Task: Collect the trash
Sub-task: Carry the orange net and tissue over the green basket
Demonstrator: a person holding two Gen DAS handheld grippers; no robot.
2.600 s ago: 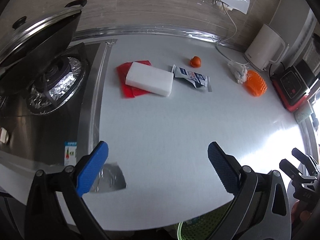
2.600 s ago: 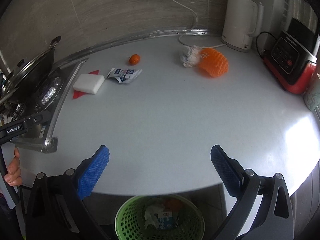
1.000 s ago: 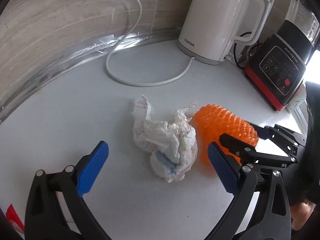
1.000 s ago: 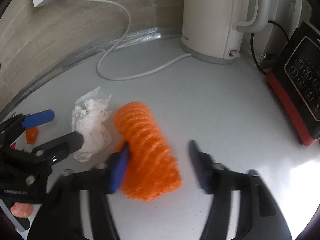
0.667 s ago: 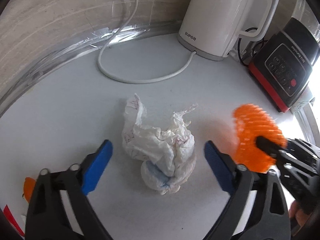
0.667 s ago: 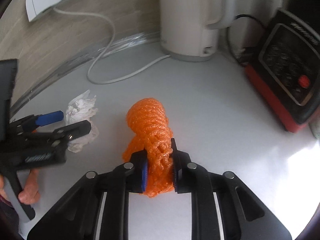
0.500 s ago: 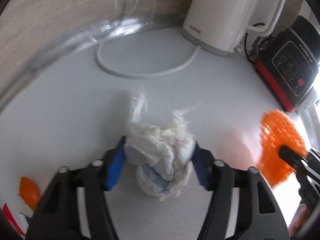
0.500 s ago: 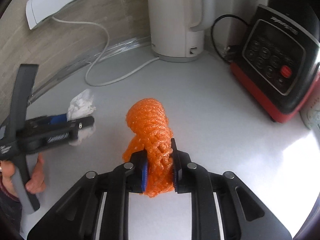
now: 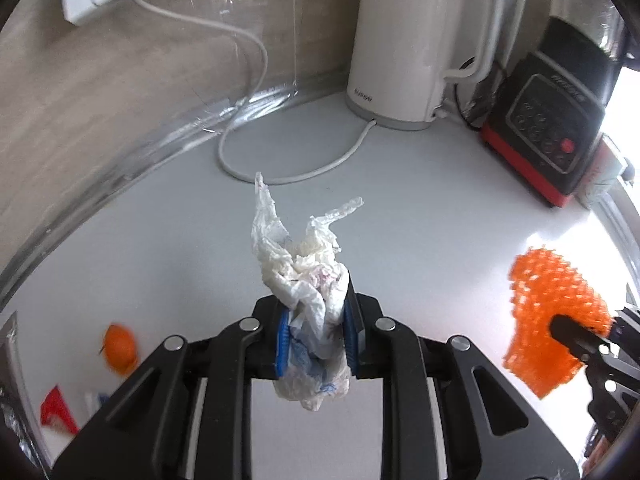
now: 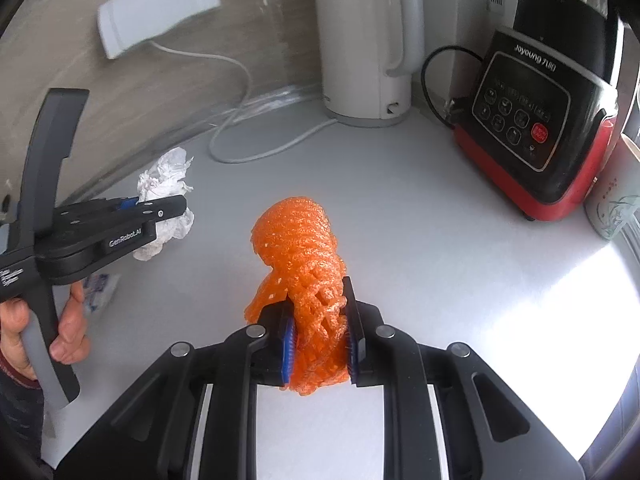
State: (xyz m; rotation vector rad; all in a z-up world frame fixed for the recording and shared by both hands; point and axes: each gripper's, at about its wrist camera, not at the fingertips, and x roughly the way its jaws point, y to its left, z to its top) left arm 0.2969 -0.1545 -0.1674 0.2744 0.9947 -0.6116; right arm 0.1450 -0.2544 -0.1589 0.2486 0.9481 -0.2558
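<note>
My left gripper (image 9: 314,338) is shut on a crumpled white tissue wad (image 9: 306,276) and holds it above the white countertop (image 9: 420,208). My right gripper (image 10: 318,338) is shut on an orange foam net sleeve (image 10: 300,248), also lifted off the counter. The orange net (image 9: 548,320) shows at the right of the left wrist view. The left gripper with the tissue (image 10: 166,184) shows at the left of the right wrist view. An orange peel (image 9: 119,347), a red scrap (image 9: 56,410) and a white-blue wrapper (image 9: 98,400) lie at the lower left on the counter.
A white electric kettle (image 9: 408,44) with its cord (image 9: 280,176) stands at the back by the wall. A black and red blender base (image 10: 532,128) stands at the right, with a patterned cup (image 10: 616,200) beside it. A white wall socket (image 10: 158,26) is above.
Both grippers closed: the left on the tissue wad, the right on the orange net. Both items have been lifted off the counter and drawn apart.
</note>
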